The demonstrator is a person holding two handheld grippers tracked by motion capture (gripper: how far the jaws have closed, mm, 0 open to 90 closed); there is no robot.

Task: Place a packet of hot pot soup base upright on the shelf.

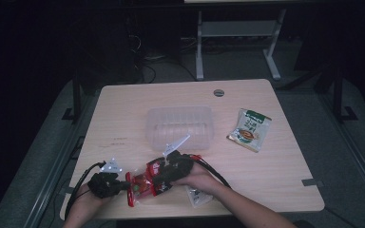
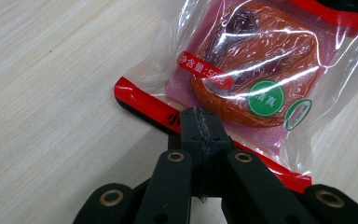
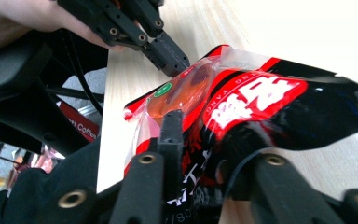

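A snack packet (image 1: pixel 145 181), red and black with a clear window over an orange piece, is held just above the table's front edge between both grippers. My left gripper (image 1: pixel 124 183) is shut on its red sealed edge; in the left gripper view the jaws (image 2: pixel 200 117) pinch that red strip of the packet (image 2: pixel 256 70). My right gripper (image 1: pixel 165 173) is shut on the black printed end. The right gripper view has the packet (image 3: pixel 251 98) pinched at my right gripper (image 3: pixel 186 140), with the left gripper (image 3: pixel 175 65) clamped on the far end.
A clear plastic container (image 1: pixel 179 127) sits at the table's middle, just beyond the grippers. A green snack packet (image 1: pixel 250 129) lies to its right. A pale packet (image 1: pixel 197 195) lies under the right hand near the front edge. A grommet (image 1: pixel 218 92) marks the far side.
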